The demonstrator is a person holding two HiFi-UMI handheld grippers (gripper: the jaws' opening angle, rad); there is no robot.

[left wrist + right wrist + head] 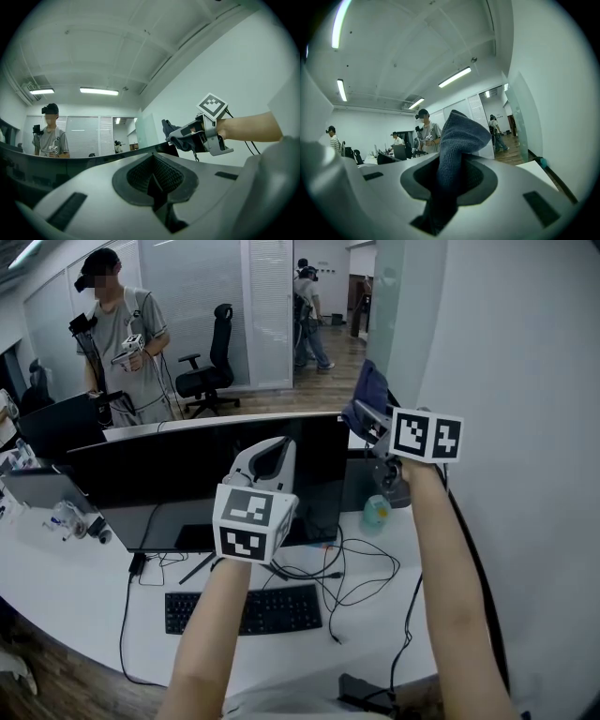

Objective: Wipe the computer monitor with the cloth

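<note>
- Your right gripper (367, 414) has its jaws clamped on the blue cloth (457, 140); a fold of it stands up above them.
- Your left gripper (269, 457) has its jaws together, with nothing between them.
- The monitor (169, 479) stands on the desk (84, 596), its long axis running left to right across your view.
- The cloth sits just above the screen's top right corner; the glass lies down and to the left of it.
- The left gripper hangs nearer the screen face, but the right one carries the cloth, so in my judgement the wipe falls to the right.
</note>
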